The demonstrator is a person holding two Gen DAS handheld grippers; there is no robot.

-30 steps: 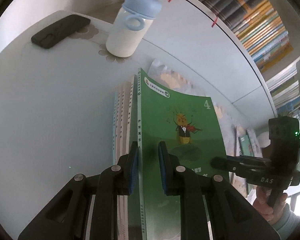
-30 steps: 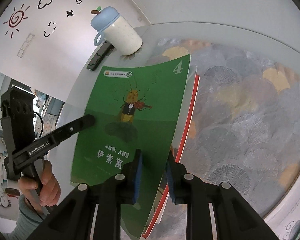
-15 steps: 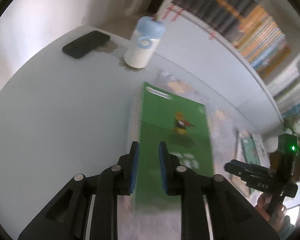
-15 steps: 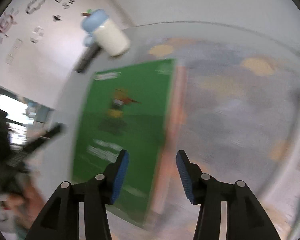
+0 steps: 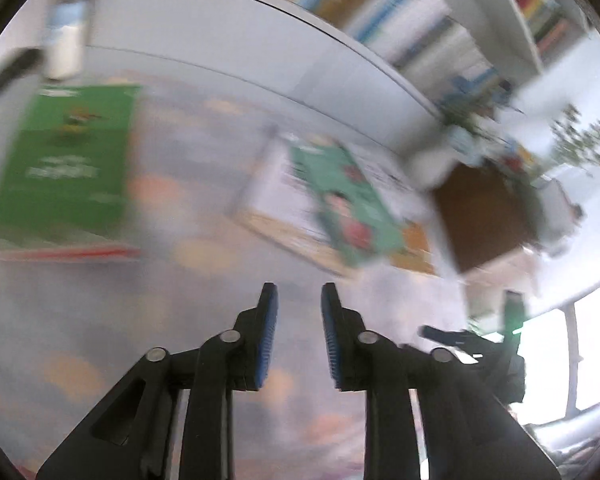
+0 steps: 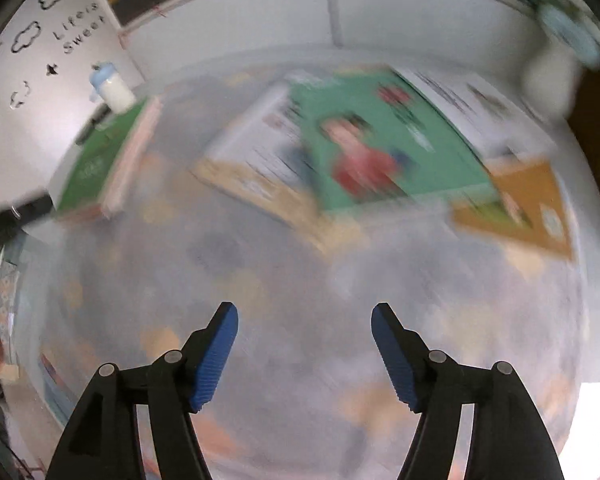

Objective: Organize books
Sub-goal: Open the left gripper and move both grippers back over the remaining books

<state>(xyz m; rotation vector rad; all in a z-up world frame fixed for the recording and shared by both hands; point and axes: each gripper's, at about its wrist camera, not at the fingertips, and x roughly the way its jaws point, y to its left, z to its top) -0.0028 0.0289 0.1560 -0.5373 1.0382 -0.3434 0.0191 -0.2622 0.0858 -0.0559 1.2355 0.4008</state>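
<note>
Through the left wrist camera, badly blurred, we see the left gripper [image 5: 296, 300] with nothing between its jaws as they open a little over the patterned table mat [image 5: 204, 272]. The green book [image 5: 66, 160] lies flat on a stack at far left, below the white bottle [image 5: 64, 46] and a dark phone [image 5: 10, 72]. A teal-covered book [image 5: 344, 200] tops a loose pile ahead, clear of the fingers. Only here do the wall bookshelves [image 5: 420, 36] and a brown board [image 5: 488, 216] show.

Through the right wrist camera, the right gripper [image 6: 305, 312] spreads wide, empty. The teal-covered book [image 6: 380, 144] lies straight ahead with an orange book [image 6: 528, 200] beside it, unseen from the left. The green book [image 6: 100, 156] sits far left, by the bottle [image 6: 114, 90].
</note>
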